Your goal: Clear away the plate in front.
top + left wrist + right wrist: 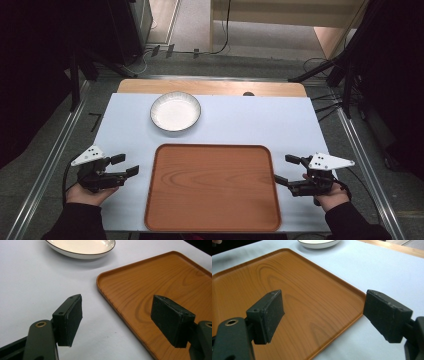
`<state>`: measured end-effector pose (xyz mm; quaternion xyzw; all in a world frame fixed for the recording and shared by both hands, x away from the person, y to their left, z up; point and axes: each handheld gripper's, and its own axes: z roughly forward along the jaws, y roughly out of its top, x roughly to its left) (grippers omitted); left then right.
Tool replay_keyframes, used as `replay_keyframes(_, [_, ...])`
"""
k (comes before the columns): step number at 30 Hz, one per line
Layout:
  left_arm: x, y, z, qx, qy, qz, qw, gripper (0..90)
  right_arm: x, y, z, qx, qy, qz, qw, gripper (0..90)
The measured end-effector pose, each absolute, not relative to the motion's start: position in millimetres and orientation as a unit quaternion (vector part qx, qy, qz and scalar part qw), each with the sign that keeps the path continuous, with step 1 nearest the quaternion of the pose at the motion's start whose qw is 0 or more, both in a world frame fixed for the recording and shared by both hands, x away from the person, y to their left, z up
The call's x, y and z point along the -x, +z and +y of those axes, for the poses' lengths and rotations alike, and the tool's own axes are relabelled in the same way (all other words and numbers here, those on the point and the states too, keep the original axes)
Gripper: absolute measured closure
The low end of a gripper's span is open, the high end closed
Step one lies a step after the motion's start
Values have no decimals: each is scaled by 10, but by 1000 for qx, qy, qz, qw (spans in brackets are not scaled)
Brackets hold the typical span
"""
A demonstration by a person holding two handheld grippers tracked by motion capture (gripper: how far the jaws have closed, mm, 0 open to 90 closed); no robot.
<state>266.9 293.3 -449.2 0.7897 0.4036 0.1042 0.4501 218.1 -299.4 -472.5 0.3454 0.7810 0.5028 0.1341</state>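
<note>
From the high view I note a wooden tray (pixel 212 187) at centre on the white table cover (pixel 250 122); a white bowl (pixel 175 111) sits at its 11 o'clock, apart from it; my left gripper (pixel 125 165) rests at the tray's 9 o'clock, jaws spread, holding nothing; my right gripper (pixel 286 168) at 3 o'clock, jaws likewise parted and empty, aimed at the tray's edge.

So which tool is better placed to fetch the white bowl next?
Probably left. The white bowl sits beyond the tray's far-left corner, on the same side as the open left tool; the right tool would have to cross the tray.
</note>
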Motion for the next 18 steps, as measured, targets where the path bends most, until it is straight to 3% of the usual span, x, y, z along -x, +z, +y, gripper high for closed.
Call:
replay_keyframes(5, [-2679,-4490,2926,-784,89,419,449,279,-2182,-4726,-2987,-347,503,781,132,173])
replay_keyframes(18, [-2780,-4510,2891,-775,112,446,434,289,-2186,-4733,-2987,-351,499,782,131,173])
